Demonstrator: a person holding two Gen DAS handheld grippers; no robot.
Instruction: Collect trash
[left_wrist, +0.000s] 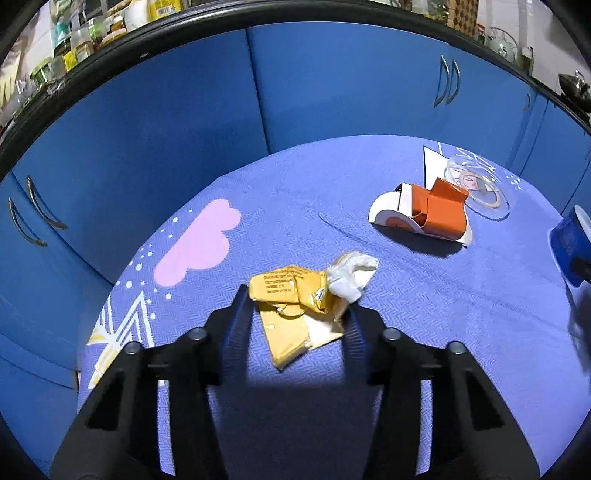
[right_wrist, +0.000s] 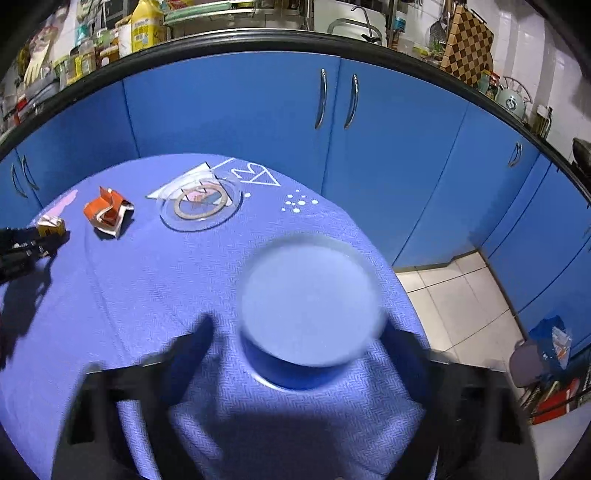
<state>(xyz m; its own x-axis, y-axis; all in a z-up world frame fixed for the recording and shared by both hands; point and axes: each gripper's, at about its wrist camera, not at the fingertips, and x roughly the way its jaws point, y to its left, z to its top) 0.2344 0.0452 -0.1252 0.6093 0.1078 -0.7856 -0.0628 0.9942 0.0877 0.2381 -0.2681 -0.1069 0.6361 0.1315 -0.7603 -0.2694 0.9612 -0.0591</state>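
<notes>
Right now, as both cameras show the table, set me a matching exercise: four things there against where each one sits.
Things:
1. yellow wrapper
2. blue cup
3. orange carton
4. clear plate

Places:
A. between the right gripper fingers
B. on the far part of the table, nearest the cupboards
C. between the left gripper fingers
D. on its side, beside the plate

Pairs: 1-C, 2-A, 3-D, 4-B

Right tool (right_wrist: 295, 332) fingers and blue cup (right_wrist: 308, 306) motion-blurred; contact unclear. Countertop jars (left_wrist: 85, 40) cut off.
</notes>
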